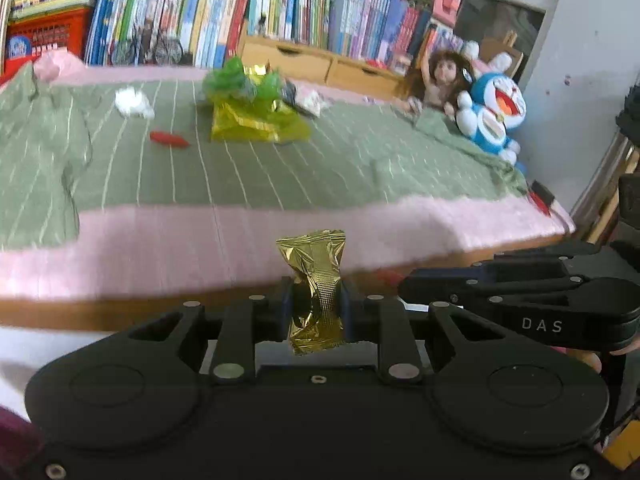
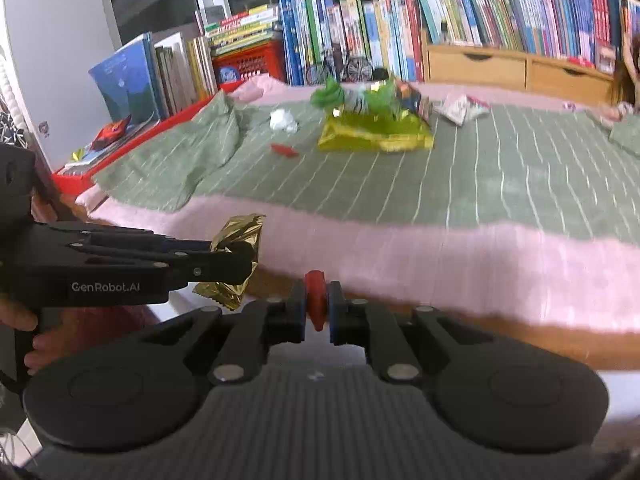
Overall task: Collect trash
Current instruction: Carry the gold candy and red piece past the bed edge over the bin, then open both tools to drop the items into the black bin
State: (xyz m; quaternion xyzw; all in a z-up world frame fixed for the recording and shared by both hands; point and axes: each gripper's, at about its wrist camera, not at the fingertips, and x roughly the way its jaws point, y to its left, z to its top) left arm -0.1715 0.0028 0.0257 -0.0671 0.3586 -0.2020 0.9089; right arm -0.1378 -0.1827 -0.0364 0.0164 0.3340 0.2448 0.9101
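Left gripper fingers clamped on crinkled gold foil wrapper, right gripper fingers clamped on small red piece, perhaps plastic, blurred striped green bedcover behind.

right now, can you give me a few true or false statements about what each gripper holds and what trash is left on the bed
1. The left gripper is shut on a gold wrapper. True.
2. The right gripper is open with nothing between its fingers. False: it is shut on a small red wrapper.
3. A yellow-green bag lies on the green striped sheet. True.
4. No red trash remains on the sheet. False: a red wrapper on the sheet lies left of the bag.
5. A crumpled white tissue sits on the sheet. True.
6. The blue plush toy is held by a gripper. False: it rests at the bed's far right corner.
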